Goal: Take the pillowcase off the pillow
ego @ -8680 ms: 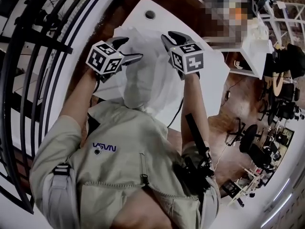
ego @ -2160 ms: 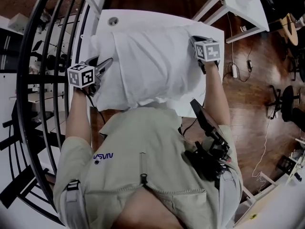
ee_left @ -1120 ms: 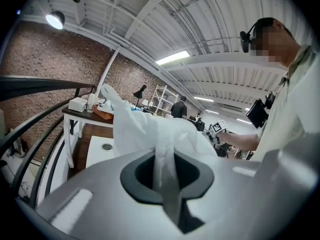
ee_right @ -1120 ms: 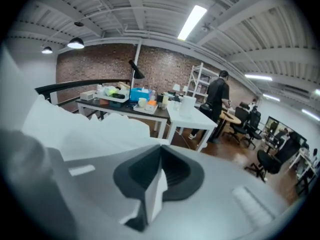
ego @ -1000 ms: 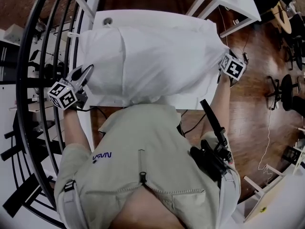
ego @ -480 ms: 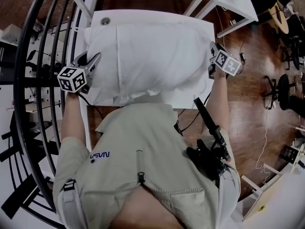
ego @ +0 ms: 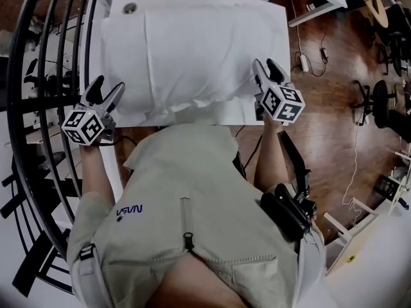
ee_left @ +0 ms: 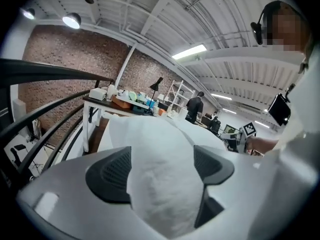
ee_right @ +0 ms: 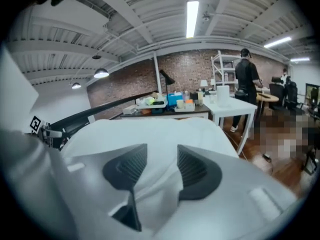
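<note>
pillow lies flat on the white table, inside its pillowcase. left gripper sits at its near left corner, right gripper at its near right; both jaw pairs have just been opening and stand apart, white fabric loose between them.

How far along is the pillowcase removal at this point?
Done: pillow lies flat on the table. In hand: left gripper and right gripper sit at its near corners, jaws just opening, pillowcase fabric between them, unclamped. Left: the case still looks on; pulling it off remains.
</note>
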The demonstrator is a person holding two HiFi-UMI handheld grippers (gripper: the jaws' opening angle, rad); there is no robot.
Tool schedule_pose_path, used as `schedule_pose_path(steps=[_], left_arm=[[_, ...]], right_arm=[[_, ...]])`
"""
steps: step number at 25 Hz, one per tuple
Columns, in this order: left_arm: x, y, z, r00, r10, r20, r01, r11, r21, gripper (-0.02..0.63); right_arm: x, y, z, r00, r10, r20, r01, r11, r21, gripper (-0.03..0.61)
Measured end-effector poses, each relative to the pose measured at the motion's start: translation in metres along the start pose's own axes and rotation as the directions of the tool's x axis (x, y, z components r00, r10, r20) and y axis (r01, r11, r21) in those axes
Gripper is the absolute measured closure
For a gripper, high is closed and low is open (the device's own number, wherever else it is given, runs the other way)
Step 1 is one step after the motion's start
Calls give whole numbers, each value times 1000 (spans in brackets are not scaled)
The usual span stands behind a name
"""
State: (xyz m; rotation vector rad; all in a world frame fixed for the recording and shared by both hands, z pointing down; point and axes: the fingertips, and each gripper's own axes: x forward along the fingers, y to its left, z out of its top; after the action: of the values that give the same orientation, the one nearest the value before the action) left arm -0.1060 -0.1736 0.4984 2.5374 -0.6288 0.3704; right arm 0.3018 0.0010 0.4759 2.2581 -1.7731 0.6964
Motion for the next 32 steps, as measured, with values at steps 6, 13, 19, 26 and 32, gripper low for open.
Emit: schedule_pose_path(steps=[6,13,19,26,32], left_arm=[[-8,-16,-46,993,-39,-115,44,998,40,180],[32,-43,-69,986,-53,-159,68,994,89,120],[37,-34,-58,986,15,-169,17,982,186,453],[6,-18,-19,992,5,-125,26,969,246,589],[-10,15,8,996,49,-77,-25,958,284,592]], right_arm=[[-20,50,-49,994,-38,-99,37,999,-6,366],[-23,47,-74,983,-99,-152,107,993,43,350],[-11,45,-78,978,-136,-158,134,991,-22,529],[-20,39,-67,980,-181,-87,174,981,-82,571],[-28,23,-55,972,-232,-38,226,967,-121,572]])
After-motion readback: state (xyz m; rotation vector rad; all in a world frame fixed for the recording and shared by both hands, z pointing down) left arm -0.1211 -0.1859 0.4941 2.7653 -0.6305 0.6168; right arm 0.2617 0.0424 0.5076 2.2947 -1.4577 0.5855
